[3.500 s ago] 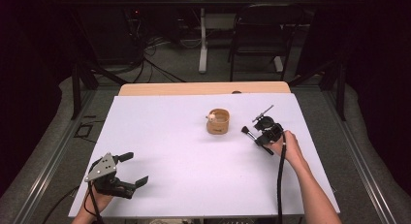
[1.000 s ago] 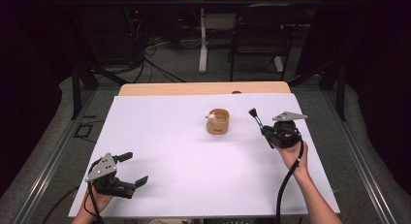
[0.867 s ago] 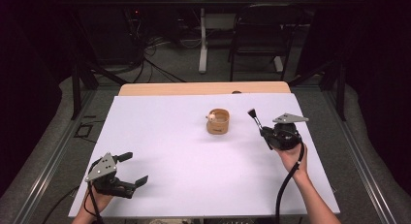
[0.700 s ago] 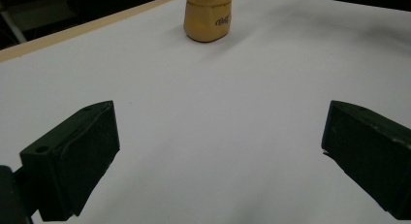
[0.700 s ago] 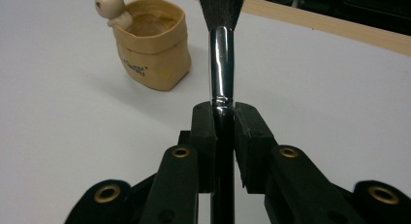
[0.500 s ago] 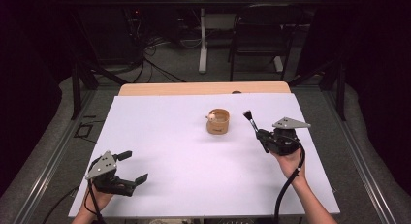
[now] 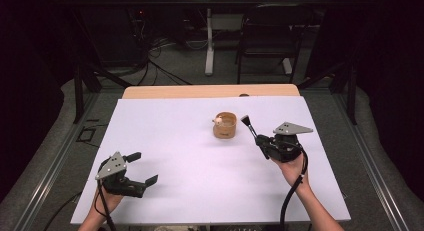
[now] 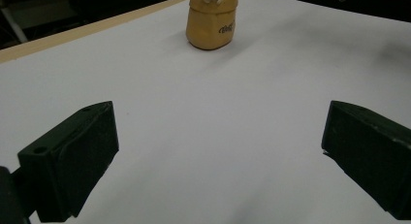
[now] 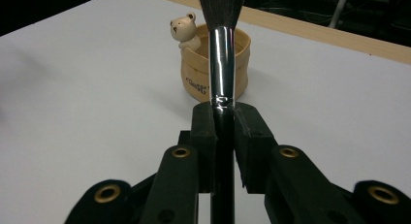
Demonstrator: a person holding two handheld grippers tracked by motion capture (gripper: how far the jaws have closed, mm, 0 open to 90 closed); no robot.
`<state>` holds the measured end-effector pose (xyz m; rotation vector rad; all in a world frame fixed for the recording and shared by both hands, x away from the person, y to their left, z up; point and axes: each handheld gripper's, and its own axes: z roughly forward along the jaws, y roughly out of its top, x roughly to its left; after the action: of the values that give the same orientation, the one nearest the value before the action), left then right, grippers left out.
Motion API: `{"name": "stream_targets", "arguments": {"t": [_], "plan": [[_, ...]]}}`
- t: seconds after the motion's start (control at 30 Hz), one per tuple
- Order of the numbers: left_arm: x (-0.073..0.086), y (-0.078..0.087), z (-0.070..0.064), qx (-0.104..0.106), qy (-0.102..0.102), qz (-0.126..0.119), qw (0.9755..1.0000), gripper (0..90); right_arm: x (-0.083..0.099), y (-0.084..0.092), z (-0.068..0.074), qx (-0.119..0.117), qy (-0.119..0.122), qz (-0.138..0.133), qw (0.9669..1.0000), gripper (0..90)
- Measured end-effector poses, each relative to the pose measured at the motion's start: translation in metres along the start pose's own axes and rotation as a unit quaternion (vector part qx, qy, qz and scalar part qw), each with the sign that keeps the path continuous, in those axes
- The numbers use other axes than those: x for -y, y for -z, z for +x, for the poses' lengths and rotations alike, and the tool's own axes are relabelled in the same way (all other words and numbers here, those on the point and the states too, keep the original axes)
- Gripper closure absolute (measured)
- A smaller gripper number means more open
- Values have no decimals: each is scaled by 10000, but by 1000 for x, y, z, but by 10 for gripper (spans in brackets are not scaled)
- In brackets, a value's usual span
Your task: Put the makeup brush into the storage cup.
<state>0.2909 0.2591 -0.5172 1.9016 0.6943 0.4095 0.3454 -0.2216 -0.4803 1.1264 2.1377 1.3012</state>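
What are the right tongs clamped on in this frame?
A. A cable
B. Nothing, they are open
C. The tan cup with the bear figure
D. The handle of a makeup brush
D: in the right gripper view the right tongs are shut on the brush handle, bristles pointing toward the cup.
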Motion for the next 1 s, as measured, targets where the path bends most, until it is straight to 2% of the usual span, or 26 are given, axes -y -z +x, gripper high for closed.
{"name": "stream_targets", "arguments": {"t": [0.13,0.23,0.47,0.67,1.0], "plan": [[-4,-11,-1,43,-21,-9,10000,0,-3,-3,4,-78,29,-17,10000,794],[-8,-16,-1,-19,-36,-29,10000,0,-4,-5,8,-125,83,-24,9999,794],[-17,-33,1,4,43,-60,10000,0,-7,-8,13,-223,117,-102,9996,794],[-23,-43,-2,-100,-30,-212,9997,0,-8,-10,18,-271,125,-104,9995,794],[-32,-57,-7,39,-75,-421,9991,0,-11,-19,34,-457,215,-123,9986,794]]}}
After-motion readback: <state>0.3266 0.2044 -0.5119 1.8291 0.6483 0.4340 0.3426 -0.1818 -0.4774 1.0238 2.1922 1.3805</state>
